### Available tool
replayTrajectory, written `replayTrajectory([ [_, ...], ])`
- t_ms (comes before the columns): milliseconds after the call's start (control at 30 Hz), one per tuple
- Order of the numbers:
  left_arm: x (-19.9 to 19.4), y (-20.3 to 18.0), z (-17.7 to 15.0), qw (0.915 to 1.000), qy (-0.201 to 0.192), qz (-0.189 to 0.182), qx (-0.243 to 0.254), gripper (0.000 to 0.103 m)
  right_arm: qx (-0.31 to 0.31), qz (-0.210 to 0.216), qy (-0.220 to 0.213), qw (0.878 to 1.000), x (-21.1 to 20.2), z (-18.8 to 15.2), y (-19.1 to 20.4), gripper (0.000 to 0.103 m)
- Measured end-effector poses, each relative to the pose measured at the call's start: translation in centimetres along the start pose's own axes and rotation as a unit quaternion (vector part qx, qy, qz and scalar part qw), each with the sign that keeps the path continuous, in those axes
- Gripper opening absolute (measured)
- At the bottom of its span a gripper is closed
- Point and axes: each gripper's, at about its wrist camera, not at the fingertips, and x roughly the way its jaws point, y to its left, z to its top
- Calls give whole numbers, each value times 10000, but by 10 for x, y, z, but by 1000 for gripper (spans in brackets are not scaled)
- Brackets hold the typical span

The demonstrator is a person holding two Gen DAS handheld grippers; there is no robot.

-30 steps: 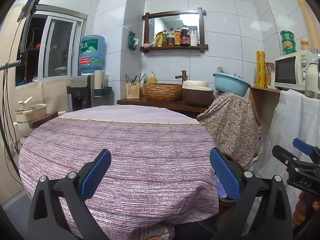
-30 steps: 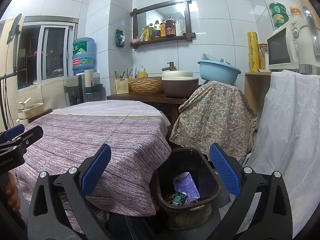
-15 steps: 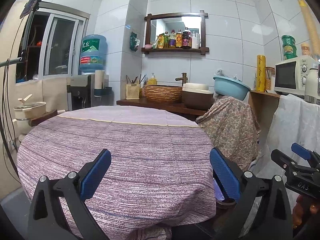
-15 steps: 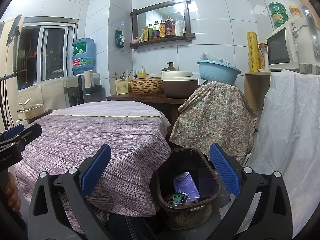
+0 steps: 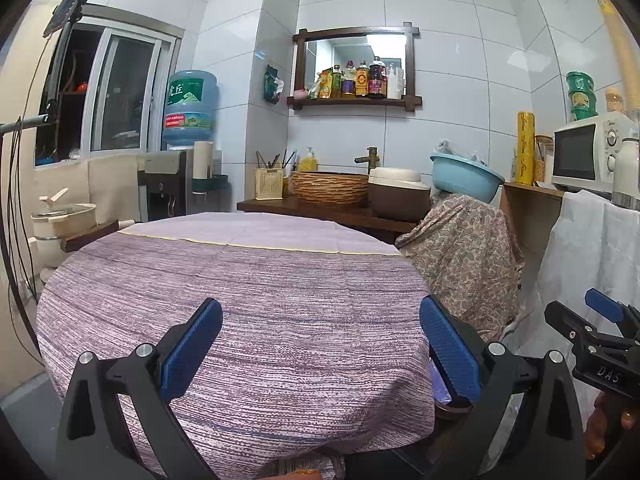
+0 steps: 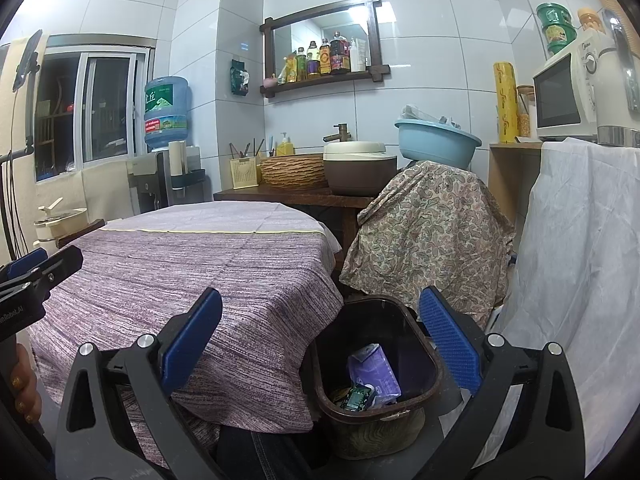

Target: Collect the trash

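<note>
Hovering wide apart and empty above the round table's purple striped cloth (image 5: 256,288): left gripper (image 5: 320,344), blue pads (image 5: 192,348) spread. Hanging equally open over the table's right edge and the floor beside it: right gripper (image 6: 320,340). Sitting on the floor just beside the table, under the right gripper: brown trash bin (image 6: 420,344), holding a purple carton (image 6: 374,370) and a small green packet (image 6: 358,396). Standing behind the bin: a paisley-draped object (image 6: 428,232) topped by a blue basin (image 6: 436,140).
</note>
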Motion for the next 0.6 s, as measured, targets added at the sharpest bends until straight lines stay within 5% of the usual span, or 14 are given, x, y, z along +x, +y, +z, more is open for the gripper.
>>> replayTrajectory([
  [600,-1,1,0,10000,3,-8,3,98,3,3,7,10000,0,0,1,97],
])
